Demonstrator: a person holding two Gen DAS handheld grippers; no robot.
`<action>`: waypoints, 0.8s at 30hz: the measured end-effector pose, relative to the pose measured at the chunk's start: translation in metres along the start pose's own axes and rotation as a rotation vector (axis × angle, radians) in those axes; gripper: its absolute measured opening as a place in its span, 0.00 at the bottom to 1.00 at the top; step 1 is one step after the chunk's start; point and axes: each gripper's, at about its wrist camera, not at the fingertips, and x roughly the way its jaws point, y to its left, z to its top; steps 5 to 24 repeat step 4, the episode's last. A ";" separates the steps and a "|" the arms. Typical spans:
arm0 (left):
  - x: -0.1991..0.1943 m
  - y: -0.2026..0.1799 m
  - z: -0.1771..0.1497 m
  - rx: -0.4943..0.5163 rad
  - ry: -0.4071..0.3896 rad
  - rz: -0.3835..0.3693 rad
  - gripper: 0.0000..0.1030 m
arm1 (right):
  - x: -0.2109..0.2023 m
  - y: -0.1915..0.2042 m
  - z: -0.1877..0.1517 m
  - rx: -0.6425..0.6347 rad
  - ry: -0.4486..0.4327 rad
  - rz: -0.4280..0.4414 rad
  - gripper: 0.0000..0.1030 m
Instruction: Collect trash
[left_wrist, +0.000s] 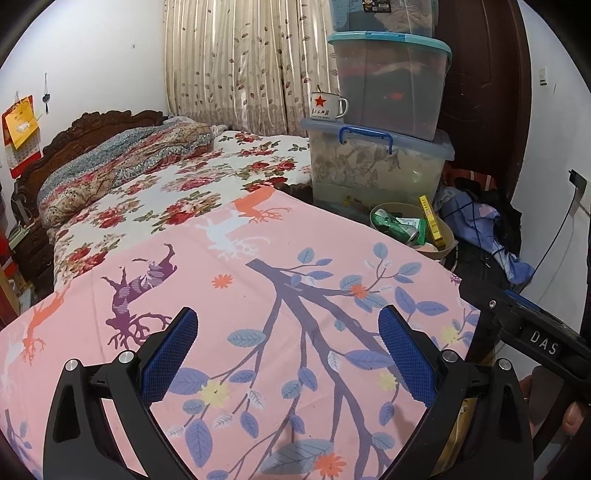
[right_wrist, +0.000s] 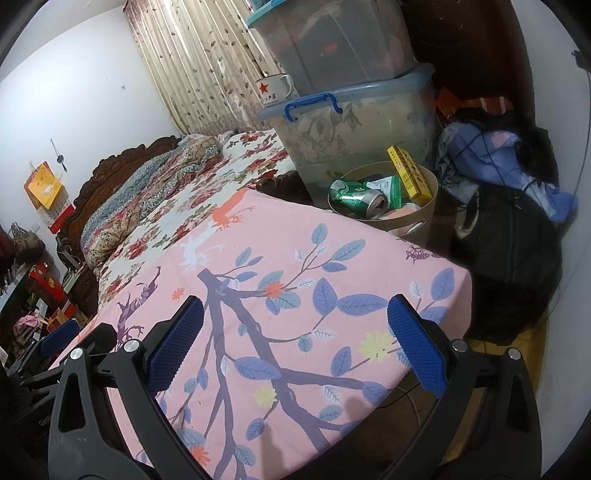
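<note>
Both my left gripper (left_wrist: 288, 354) and my right gripper (right_wrist: 295, 345) hang with their blue pads spread wide and nothing between them, above the pink leaf-print cloth (left_wrist: 258, 295). The trash sits in the beige bin (right_wrist: 424, 218) at about one o'clock, just past the cloth's far edge: a crushed green can (right_wrist: 360, 199), a yellow box (right_wrist: 408, 173) standing on end and some green packaging. The bin stands against the stacked clear storage boxes (right_wrist: 354, 125), with a white star mug (right_wrist: 273, 88) on the lower lid.
</note>
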 end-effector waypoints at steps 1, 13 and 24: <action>0.000 0.000 0.000 -0.002 0.000 0.001 0.92 | 0.000 0.000 0.000 0.000 0.001 0.000 0.96; -0.001 0.002 0.000 -0.007 -0.001 0.003 0.92 | 0.000 0.000 0.000 0.002 0.002 -0.001 0.96; -0.001 0.002 0.000 -0.007 -0.001 0.003 0.92 | 0.000 0.000 0.000 0.002 0.002 -0.001 0.96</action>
